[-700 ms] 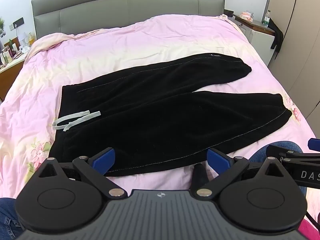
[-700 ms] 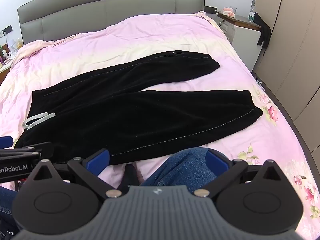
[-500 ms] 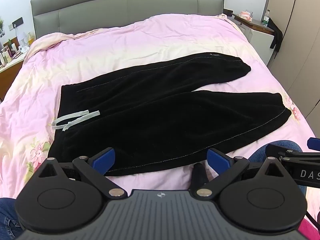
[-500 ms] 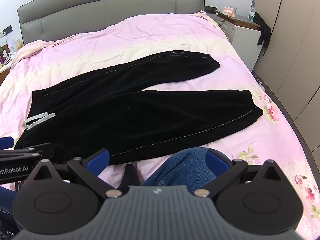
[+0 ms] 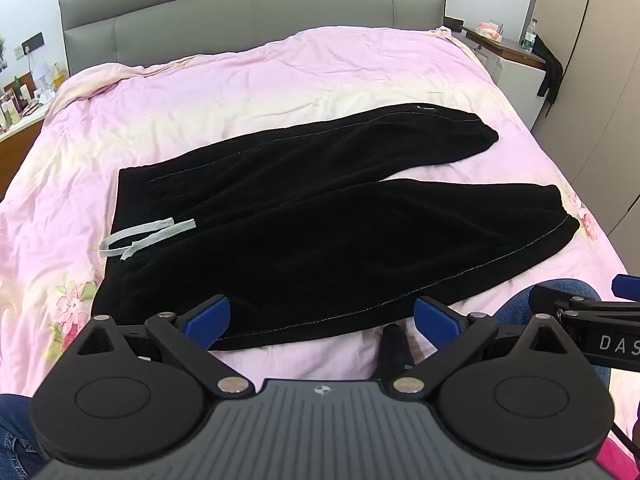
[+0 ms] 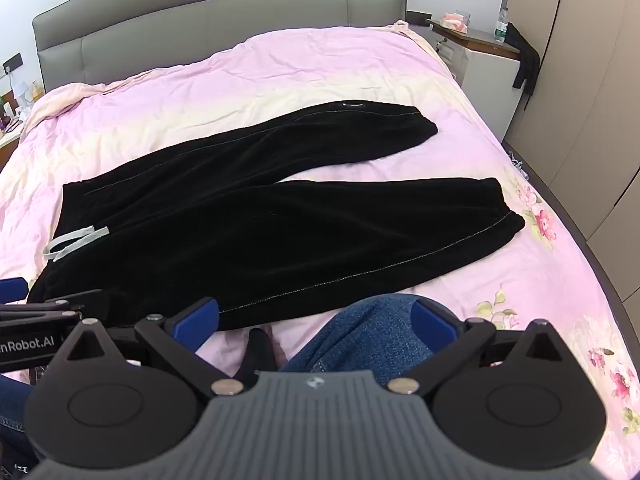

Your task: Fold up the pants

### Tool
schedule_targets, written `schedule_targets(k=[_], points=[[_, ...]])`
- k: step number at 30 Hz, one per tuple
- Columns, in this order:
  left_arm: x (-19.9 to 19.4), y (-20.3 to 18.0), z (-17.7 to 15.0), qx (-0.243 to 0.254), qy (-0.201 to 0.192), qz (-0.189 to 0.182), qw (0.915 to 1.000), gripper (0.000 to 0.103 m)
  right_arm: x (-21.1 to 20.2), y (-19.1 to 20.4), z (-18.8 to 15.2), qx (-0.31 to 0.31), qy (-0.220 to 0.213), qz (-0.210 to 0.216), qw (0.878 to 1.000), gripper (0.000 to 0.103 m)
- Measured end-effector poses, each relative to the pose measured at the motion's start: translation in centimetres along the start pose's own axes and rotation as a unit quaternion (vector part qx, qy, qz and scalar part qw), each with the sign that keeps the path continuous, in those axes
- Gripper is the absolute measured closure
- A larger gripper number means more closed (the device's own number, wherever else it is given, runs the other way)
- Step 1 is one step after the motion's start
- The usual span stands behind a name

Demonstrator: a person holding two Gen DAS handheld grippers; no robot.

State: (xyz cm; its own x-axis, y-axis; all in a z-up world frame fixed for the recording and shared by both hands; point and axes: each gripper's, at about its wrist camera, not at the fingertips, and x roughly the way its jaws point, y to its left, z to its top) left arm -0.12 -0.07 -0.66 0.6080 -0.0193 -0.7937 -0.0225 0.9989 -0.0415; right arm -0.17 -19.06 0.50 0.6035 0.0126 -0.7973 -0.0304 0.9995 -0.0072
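Observation:
Black pants point(image 5: 304, 216) lie flat on the pink bed, waistband at the left, both legs spread to the right in a V. They also show in the right wrist view point(image 6: 256, 224). A pale drawstring point(image 5: 144, 234) lies at the waistband. My left gripper point(image 5: 322, 316) is open and empty, just above the pants' near edge. My right gripper point(image 6: 316, 318) is open and empty, above a denim-clad knee point(image 6: 368, 340) near the same edge. The right gripper's side shows at the right of the left wrist view point(image 5: 592, 320).
The pink floral bedspread point(image 5: 280, 80) covers the bed, with a grey headboard point(image 5: 248, 12) behind. A nightstand point(image 6: 480, 52) with a bottle stands at the back right, wardrobe doors point(image 6: 592, 100) along the right. A cluttered side table point(image 5: 20, 100) is at the left.
Both views have shifted very slightly; the pants sit a little higher in the left wrist view. Both grippers stay open and the pants lie unmoved.

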Motion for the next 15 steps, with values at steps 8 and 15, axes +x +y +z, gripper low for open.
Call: schedule_targets(k=[8, 15], points=[[0.06, 0.02, -0.25, 0.000, 0.000, -0.001, 1.0000, 0.000, -0.06, -0.20, -0.05, 0.004, -0.002, -0.001, 1.000, 0.005], [0.02, 0.02, 0.00, 0.000, 0.002, -0.003, 1.0000, 0.000, -0.21, -0.12, -0.02, 0.005, -0.002, -0.001, 1.000, 0.005]])
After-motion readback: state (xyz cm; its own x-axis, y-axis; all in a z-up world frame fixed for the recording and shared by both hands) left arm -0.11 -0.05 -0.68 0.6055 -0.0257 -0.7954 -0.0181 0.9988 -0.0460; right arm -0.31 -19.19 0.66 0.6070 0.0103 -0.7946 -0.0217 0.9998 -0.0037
